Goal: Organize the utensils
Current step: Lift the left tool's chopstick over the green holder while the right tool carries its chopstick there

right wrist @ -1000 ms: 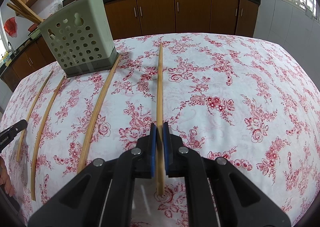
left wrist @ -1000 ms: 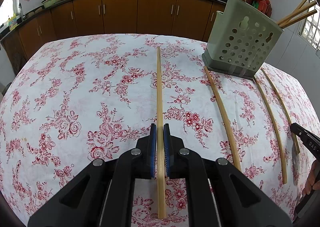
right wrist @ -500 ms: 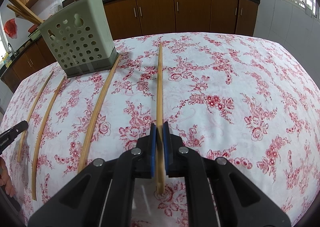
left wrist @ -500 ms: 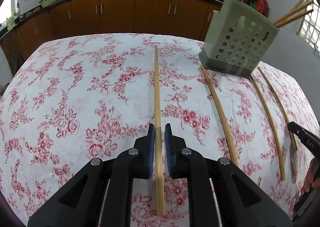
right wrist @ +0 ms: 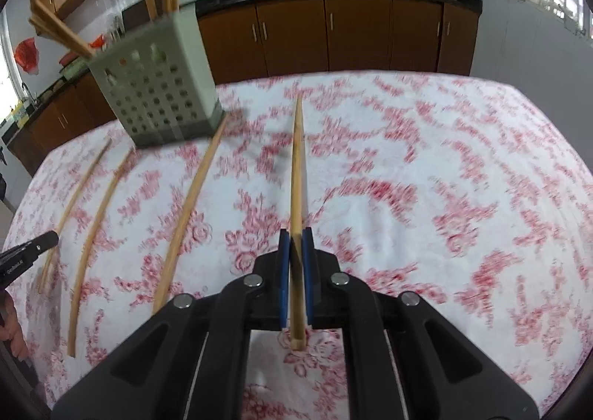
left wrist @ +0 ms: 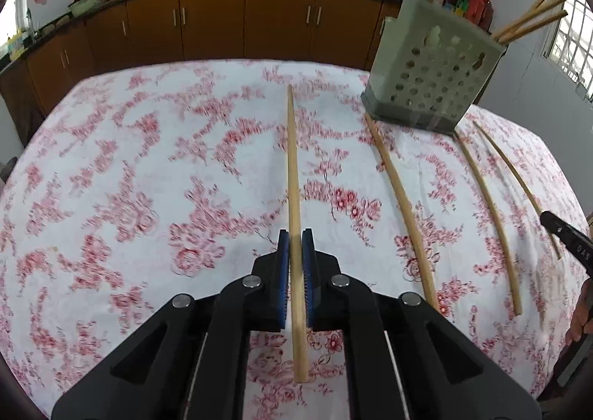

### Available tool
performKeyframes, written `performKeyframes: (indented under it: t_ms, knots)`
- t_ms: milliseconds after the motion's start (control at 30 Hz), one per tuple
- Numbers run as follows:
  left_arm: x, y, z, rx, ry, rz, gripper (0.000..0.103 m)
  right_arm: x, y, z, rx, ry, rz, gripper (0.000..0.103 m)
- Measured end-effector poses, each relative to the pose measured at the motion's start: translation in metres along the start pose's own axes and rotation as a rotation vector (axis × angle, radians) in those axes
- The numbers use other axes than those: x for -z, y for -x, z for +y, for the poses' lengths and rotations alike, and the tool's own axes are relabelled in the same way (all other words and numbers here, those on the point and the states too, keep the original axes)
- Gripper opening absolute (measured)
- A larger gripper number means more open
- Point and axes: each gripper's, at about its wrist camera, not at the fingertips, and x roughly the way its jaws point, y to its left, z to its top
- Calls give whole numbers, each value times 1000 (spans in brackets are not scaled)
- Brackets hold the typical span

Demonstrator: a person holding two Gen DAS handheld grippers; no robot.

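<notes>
My left gripper [left wrist: 295, 235] is shut on a wooden chopstick [left wrist: 292, 160] that points away over the floral cloth. My right gripper [right wrist: 295, 235] is shut on another chopstick [right wrist: 296, 168], whose far end hangs a little above the cloth. A pale green perforated holder [left wrist: 433, 79] [right wrist: 159, 94] stands at the back with several chopsticks in it. Two loose chopsticks [left wrist: 400, 205] [left wrist: 489, 220] lie between my grippers, one reaching each front corner of the holder. In the right wrist view they are the chopsticks [right wrist: 189, 205] [right wrist: 96, 235].
Brown kitchen cabinets [left wrist: 215, 23] and a dark counter with woks run behind the table. A black finger [left wrist: 567, 240] of the right gripper shows at the left wrist view's right edge. A finger [right wrist: 29, 253] of the left gripper and a hand show at the right wrist view's left edge.
The left jaws stood slightly apart around the chopstick half a second ago and now press on it. The right gripper has risen a little with its chopstick; both views are now blurred.
</notes>
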Motion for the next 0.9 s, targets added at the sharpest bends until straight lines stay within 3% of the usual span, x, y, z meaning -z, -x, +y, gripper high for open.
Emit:
performKeyframes:
  t_ms: [267, 500, 600, 667, 700, 900]
  knots:
    - [-20, 43, -3, 36, -7, -117, 8, -28, 46, -3, -12, -19, -149, 8]
    - [-36, 77, 0, 63, 17, -216, 8, -47, 67, 0, -15, 4, -218, 8]
    - [-38, 80, 1, 59, 10, -228, 8, -42, 52, 0, -37, 19, -140, 10]
    - [-35, 79, 0, 61, 8, -225, 8, -31, 38, -1, -33, 23, -78, 25]
    - [-34, 78, 0, 61, 10, -223, 8, -23, 28, -2, -18, 31, -49, 27]
    - [-32, 77, 4, 58, 15, -212, 8, 3, -14, -24, 62, 1, 53, 27]
